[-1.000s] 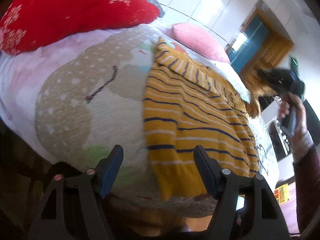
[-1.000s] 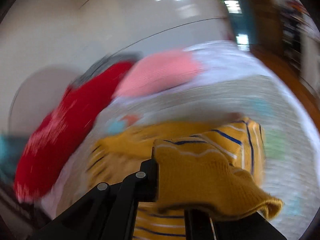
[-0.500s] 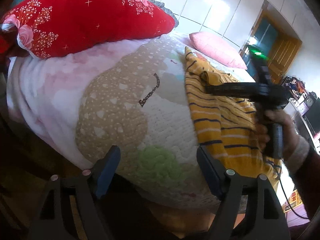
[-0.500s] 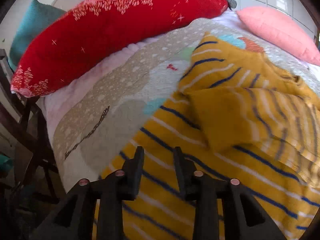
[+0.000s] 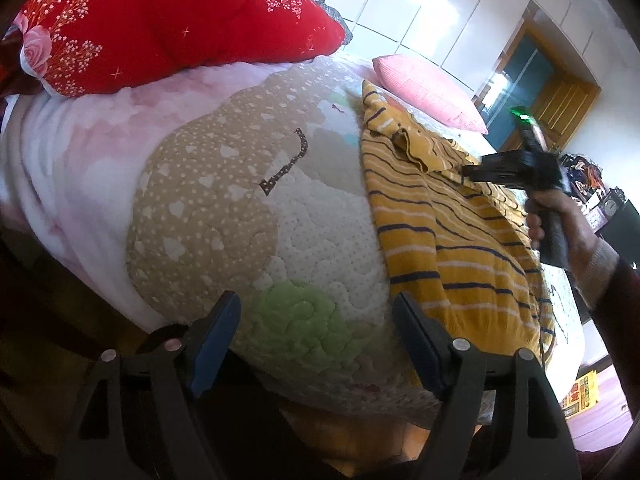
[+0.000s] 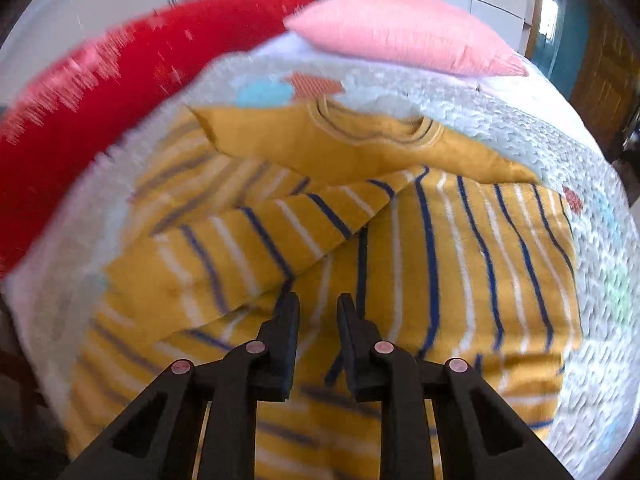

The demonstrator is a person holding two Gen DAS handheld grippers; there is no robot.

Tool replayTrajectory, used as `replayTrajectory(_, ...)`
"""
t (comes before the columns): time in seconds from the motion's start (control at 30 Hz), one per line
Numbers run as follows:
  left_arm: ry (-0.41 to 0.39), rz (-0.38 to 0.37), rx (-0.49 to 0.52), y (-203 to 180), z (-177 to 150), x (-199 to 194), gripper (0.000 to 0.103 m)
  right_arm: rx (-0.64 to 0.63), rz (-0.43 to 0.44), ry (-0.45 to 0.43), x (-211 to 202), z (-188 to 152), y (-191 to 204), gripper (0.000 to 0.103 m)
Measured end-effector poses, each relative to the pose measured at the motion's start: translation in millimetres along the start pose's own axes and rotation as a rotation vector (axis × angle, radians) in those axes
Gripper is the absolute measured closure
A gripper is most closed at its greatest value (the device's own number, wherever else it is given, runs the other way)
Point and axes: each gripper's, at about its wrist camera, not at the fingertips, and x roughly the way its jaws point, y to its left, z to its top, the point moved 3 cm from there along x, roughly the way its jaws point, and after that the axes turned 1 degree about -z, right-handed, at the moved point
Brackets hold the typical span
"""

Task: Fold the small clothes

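While the yellow striped sweater (image 6: 400, 240) lies on the bed (image 5: 312, 248) with one sleeve folded over, the right gripper (image 6: 318, 308) has its fingers just closing above it with nothing between, and the left gripper (image 5: 316, 332), beside it, is wide apart.

Daylight fills the room and glares white off the glossy wall panels (image 5: 420, 12). The left view is sharp, dark only under the bed edge. The right view is smeared: the red pillow (image 6: 100, 100) streaks badly, the striped sweater (image 6: 400, 240) blurs at its left side. Both pictures bulge and darken towards the round corners.
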Motion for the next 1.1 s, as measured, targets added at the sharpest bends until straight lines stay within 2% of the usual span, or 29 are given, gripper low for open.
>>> replayTrajectory(0.23,0.010,-0.006,-0.042,14.6,2.4,7.6,0.025,-0.079,-0.002,0.011,38.0,60.9,40.4,0.082)
replayTrajectory(0.3,0.015,-0.008,-0.050,17.7,2.8,10.2,0.025,-0.056,0.011,0.005,47.4,80.4,44.4,0.082)
replayTrajectory(0.43,0.024,0.003,-0.068,25.9,3.1,14.0,0.025,0.044,0.094,-0.004,65.3,115.7,55.4,0.077)
replayTrajectory(0.5,0.029,0.011,-0.079,30.0,2.3,15.3,0.025,0.050,0.102,-0.030,69.7,129.5,63.2,0.076)
replayTrajectory(0.6,0.032,0.023,-0.094,35.0,1.0,15.7,0.025,0.014,0.054,-0.096,57.4,138.7,75.1,0.068)
replayTrajectory(0.67,0.033,0.023,-0.104,36.5,1.7,16.4,0.025,0.012,0.076,-0.116,43.7,132.5,77.2,0.050)
replayTrajectory(0.77,0.031,0.024,-0.094,32.3,3.1,16.6,0.025,0.008,0.151,-0.106,21.0,106.2,74.1,0.046)
replayTrajectory(0.83,0.025,0.028,-0.072,24.2,4.5,15.2,0.025,0.000,0.223,-0.078,2.7,76.5,65.9,0.046)
replayTrajectory(0.9,0.012,0.039,-0.047,15.0,5.7,12.8,0.025,0.000,0.259,-0.072,-16.7,49.5,51.1,0.046)
replayTrajectory(1.0,0.004,0.034,0.012,-2.7,7.2,10.5,0.025,0.033,0.252,-0.099,-51.2,9.0,8.7,0.044)
replayTrajectory(1.1,0.025,0.034,0.066,-21.5,7.3,10.0,0.025,0.083,0.178,-0.144,-87.5,-28.9,-49.3,0.041)
